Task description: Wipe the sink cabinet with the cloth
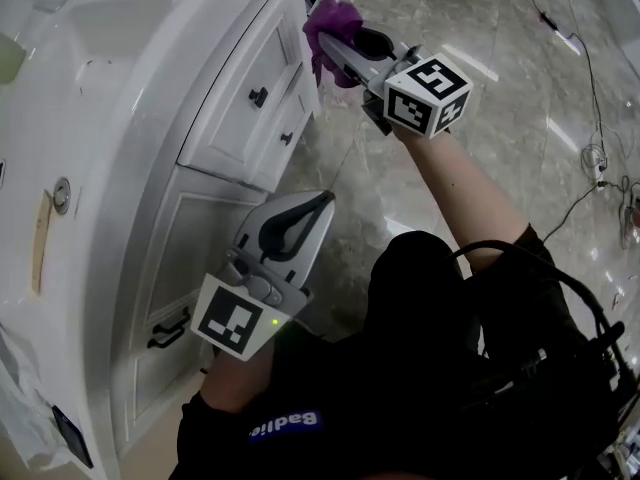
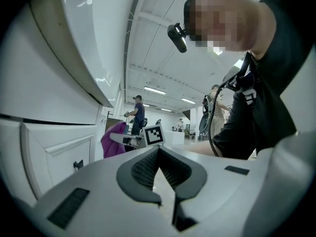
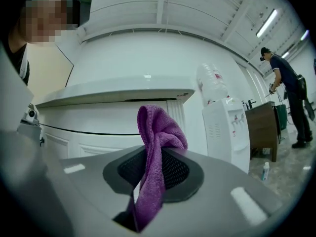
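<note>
The white sink cabinet (image 1: 150, 168) fills the left of the head view, with drawers above and doors below. My right gripper (image 1: 335, 36) is shut on the purple cloth (image 1: 332, 23) and holds it against the cabinet's far corner, beside the top drawers. In the right gripper view the cloth (image 3: 157, 147) stands up from between the jaws, with the cabinet (image 3: 98, 122) just behind it. My left gripper (image 1: 322, 200) is shut and holds nothing, hanging in front of the lower door. The left gripper view shows the cloth (image 2: 112, 139) ahead, along the cabinet (image 2: 49, 157).
Black knobs (image 1: 258, 96) sit on the drawers and a black handle (image 1: 168, 330) on a lower door. Cables (image 1: 592, 153) trail over the marble floor at right. A water dispenser (image 3: 224, 127), a wooden desk (image 3: 261, 127) and a standing person (image 3: 289, 98) are beyond the cabinet.
</note>
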A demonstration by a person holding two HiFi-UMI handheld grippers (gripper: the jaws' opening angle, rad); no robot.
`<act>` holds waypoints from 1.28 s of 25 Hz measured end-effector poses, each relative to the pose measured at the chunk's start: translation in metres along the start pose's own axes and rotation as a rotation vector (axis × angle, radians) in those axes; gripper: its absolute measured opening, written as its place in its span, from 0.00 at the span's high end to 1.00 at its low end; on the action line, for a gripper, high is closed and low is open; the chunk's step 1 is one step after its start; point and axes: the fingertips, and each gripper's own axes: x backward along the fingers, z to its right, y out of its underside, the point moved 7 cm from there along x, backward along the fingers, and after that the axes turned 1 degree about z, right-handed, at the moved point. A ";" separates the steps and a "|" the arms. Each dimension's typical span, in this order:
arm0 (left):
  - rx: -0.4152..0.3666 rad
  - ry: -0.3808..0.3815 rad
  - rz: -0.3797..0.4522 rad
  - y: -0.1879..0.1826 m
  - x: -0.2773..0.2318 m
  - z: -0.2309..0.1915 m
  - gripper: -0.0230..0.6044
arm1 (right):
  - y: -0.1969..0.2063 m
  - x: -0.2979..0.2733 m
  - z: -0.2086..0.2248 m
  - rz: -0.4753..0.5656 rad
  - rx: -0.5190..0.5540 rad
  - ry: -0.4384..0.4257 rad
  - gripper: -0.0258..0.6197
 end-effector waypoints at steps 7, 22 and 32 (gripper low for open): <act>0.015 -0.007 0.002 0.011 0.015 0.007 0.96 | -0.014 -0.028 0.019 -0.075 0.095 0.017 0.85; 0.024 0.006 -0.002 0.015 0.030 0.016 0.96 | -0.022 -0.043 -0.071 -0.094 0.207 -0.200 0.85; 0.051 0.030 -0.005 0.020 0.038 0.026 0.96 | -0.015 -0.035 -0.184 -0.108 0.211 -0.466 0.85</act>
